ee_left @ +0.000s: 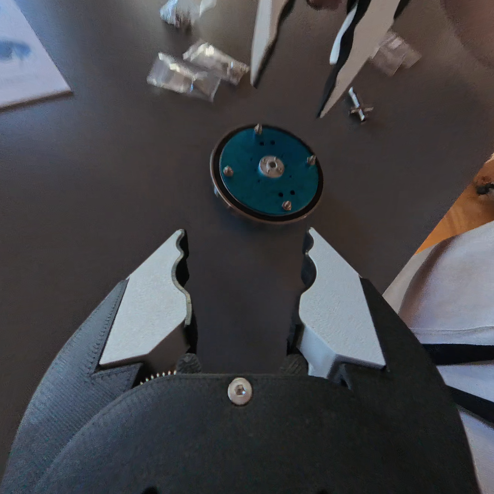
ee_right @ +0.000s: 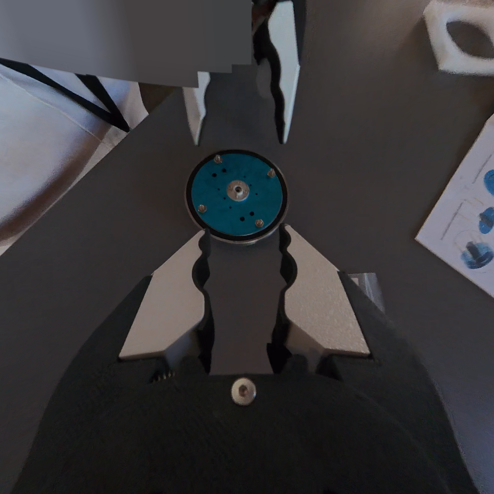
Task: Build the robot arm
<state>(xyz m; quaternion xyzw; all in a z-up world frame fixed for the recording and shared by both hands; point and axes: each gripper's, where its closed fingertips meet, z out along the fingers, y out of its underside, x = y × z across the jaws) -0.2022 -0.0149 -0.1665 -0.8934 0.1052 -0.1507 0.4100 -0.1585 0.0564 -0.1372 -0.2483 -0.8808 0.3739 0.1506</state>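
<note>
A dark grey table [ee_left: 107,173] fills both views. At its middle lies a round disc [ee_left: 267,173] with a blue face, dark rim, silver hub and four small screws standing up from it. Being round, it has no long axis; it lies flat.

In the left wrist view the left gripper [ee_left: 246,232] has its jaws wide apart and empty, with the disc at 12 o'clock, a little beyond the tips and not touching them. The right gripper [ee_left: 287,100] faces it from 12 o'clock, also apart from the disc.

In the right wrist view the right gripper [ee_right: 243,227] is likewise spread and empty, its tips just beside the disc's [ee_right: 236,193] near rim at 12 o'clock; contact cannot be told. It looks the nearer of the two.

Clear plastic bags [ee_left: 195,72] lie at 11 o'clock, a small metal cross-shaped part [ee_left: 359,107] at 1 o'clock, a printed sheet [ee_right: 467,213] at 3 o'clock.
</note>
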